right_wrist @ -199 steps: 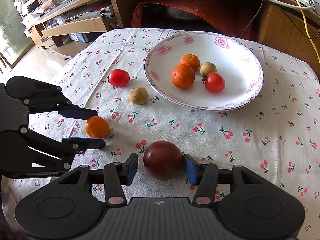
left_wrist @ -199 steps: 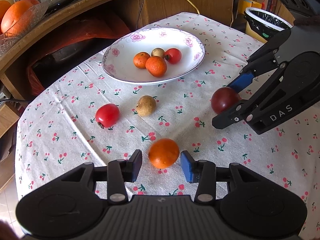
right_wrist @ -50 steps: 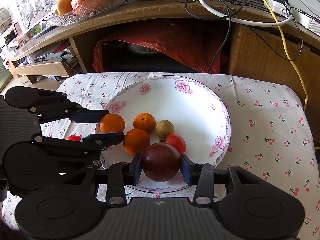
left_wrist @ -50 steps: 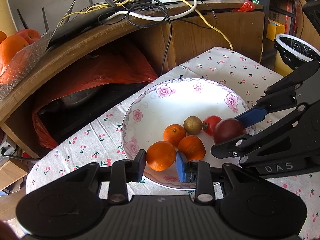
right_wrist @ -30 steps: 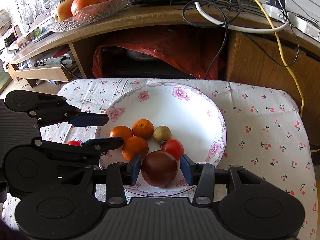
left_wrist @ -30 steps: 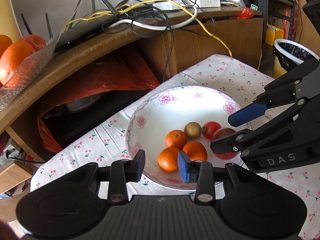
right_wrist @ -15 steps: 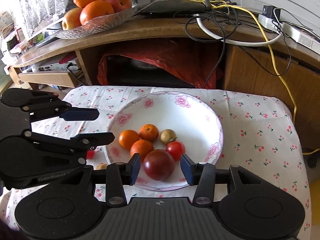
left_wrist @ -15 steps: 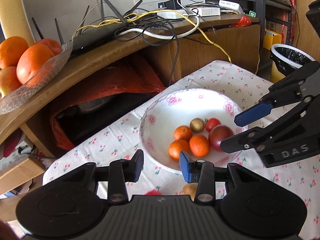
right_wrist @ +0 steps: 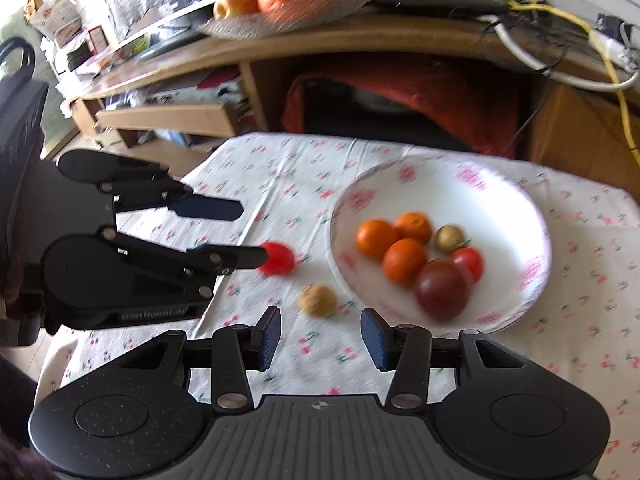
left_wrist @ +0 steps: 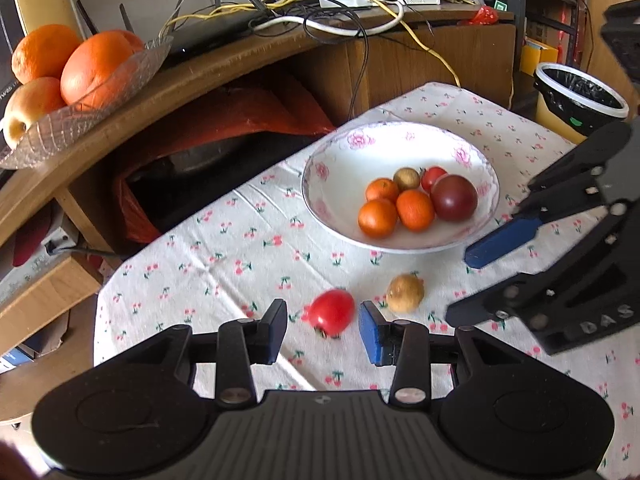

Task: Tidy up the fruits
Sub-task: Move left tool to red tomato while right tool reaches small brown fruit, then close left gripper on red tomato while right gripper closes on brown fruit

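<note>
A white floral plate (left_wrist: 340, 152) (right_wrist: 500, 192) on the cherry-print tablecloth holds three oranges, a small brown fruit, a red tomato and a dark red plum (left_wrist: 454, 198) (right_wrist: 442, 288). A red tomato (left_wrist: 332, 312) (right_wrist: 276, 258) and a brown fruit (left_wrist: 405, 293) (right_wrist: 318, 300) lie on the cloth in front of the plate. My left gripper (left_wrist: 323, 330) is open and empty, its jaws on either side of the red tomato. My right gripper (right_wrist: 320, 338) is open and empty, just short of the brown fruit.
A curved wooden shelf behind the table carries a glass bowl of oranges (left_wrist: 76, 76) and tangled cables (left_wrist: 320, 12). A red bag (left_wrist: 224, 120) fills the space under it. A lined bin (left_wrist: 576, 96) stands at the far right.
Both grippers have let go of their fruit, the orange and the plum, into the plate and pulled back. The left one has come down around the red tomato; the right one has swung left.
</note>
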A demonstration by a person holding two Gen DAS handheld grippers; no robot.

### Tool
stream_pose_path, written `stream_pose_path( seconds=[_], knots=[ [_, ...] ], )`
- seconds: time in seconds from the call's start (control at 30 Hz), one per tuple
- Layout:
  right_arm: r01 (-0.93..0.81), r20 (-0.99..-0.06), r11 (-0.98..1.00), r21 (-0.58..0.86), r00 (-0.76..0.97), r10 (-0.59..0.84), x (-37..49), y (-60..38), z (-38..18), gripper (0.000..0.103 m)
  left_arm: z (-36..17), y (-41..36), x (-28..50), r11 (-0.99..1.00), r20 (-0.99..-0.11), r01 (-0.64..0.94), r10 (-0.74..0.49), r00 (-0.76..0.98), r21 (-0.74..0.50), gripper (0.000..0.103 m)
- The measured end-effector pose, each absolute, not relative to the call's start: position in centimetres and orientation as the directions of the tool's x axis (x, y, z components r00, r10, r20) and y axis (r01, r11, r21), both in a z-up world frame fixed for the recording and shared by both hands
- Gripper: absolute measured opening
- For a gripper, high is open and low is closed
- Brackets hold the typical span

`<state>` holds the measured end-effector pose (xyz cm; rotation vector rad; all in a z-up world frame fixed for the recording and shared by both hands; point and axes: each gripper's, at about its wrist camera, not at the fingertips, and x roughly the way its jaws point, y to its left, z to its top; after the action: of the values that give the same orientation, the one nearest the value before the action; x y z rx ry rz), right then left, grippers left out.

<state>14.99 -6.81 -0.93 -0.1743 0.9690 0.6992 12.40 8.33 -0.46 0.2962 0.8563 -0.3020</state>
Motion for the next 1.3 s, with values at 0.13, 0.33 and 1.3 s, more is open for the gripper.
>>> stream_pose_path(
  seconds=[0.13,0.33,1.3],
  knots=[
    [-0.605,-0.808,0.776,0.175,0.362,0.464,15.3,-6.3,-1.8,0.041,-0.9,8.7,12.0,0.912,-0.783,0.39,-0.151,0.603,0.125,0.048],
    [-0.586,-0.809,0.79,0.182,0.367,0.459,16.3,-5.4,-3.3,0.042,-1.3,9.3,11.7,0.914,-0.793,0.391,-0.16,0.588,0.106,0.049],
    [-0.556,-0.822,0.82,0.136,0.398,0.406,15.7,-5.7,-3.1,0.024,-3.9,8.2,15.9,0.924,-0.819,0.378,-0.175,0.547,0.055,0.041]
  ],
)
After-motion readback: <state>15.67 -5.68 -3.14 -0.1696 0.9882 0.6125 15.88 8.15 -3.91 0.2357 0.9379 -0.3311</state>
